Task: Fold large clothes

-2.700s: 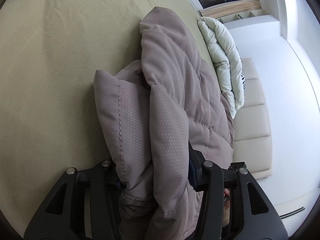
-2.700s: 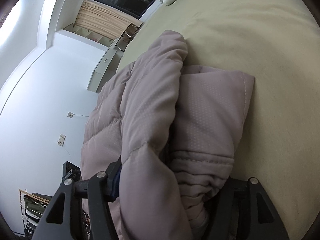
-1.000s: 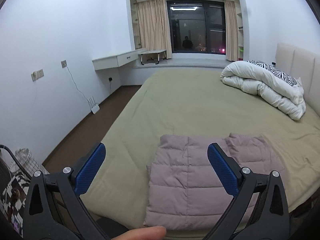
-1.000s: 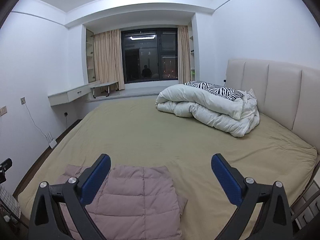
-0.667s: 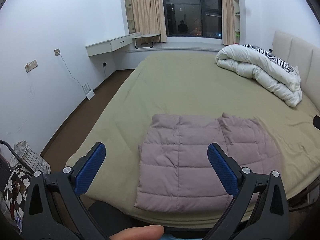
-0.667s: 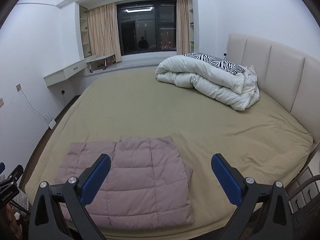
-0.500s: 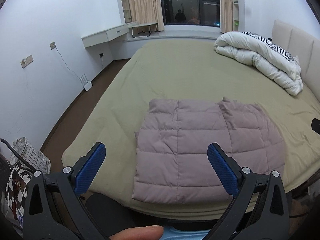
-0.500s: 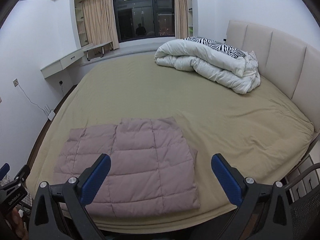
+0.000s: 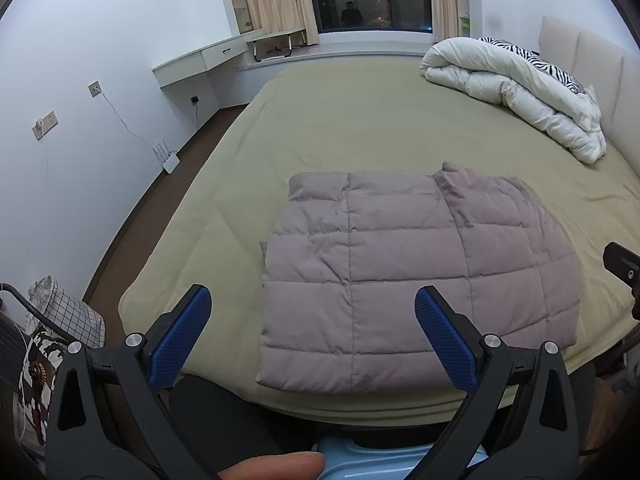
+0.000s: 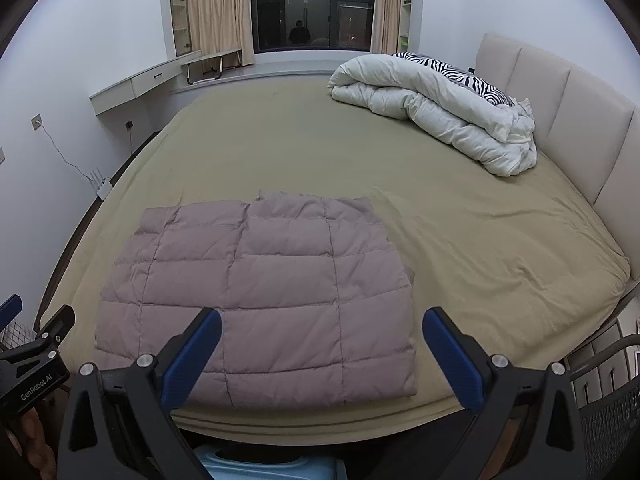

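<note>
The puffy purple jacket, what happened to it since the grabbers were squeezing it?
Both grippers let go. The left gripper and right gripper opened and pulled back above the bed edge. The jacket now lies folded flat near the front of the bed. The white duvet stayed bunched by the headboard.

Beyond the fingers spreads a wide bed (image 10: 460, 240) under an olive-tan sheet. Far ahead and to the right of the fingers, a rumpled white duvet (image 10: 432, 108) with a zebra-print patch lies against the padded beige headboard (image 10: 560, 100). Straight ahead, a dark window (image 10: 312, 4) sits between beige curtains (image 10: 208, 8). To the far left, a white wall shelf (image 9: 200, 62) juts out, a white router (image 9: 170, 160) stands on the dark floor, and a checked basket (image 9: 68, 312) sits low beside the left finger.
</note>
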{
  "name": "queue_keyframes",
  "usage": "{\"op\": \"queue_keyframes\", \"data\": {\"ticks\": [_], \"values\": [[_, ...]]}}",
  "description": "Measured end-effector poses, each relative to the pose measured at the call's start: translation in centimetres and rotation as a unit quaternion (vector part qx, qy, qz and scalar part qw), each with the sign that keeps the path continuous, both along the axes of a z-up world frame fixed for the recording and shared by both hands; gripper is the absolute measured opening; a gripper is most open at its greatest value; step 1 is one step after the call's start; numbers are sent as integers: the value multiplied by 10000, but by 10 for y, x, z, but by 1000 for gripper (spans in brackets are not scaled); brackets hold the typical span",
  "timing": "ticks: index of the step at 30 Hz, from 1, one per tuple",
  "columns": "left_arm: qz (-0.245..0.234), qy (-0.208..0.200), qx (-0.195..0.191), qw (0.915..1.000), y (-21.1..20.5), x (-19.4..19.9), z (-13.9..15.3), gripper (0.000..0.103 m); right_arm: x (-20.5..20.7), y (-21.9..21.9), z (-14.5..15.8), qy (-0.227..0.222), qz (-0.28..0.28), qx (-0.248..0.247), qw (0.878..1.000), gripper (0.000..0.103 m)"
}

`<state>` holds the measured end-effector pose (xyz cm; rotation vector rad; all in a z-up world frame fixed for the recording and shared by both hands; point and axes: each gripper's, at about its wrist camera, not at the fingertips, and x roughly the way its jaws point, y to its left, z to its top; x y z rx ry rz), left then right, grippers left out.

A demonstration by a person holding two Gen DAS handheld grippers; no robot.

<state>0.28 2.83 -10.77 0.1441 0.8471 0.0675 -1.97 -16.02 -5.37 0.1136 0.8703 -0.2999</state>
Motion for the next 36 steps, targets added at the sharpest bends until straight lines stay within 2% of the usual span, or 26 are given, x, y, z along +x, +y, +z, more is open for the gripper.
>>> {"op": "queue_keyframes", "data": {"ticks": [13,36], "values": [[2,92,-7,10000,0,2,-7,103,6,7,-7,176,62,32,9998,103],[-14,123,-30,9999,-3,4,-10,103,6,11,-12,211,126,26,9997,103]]}}
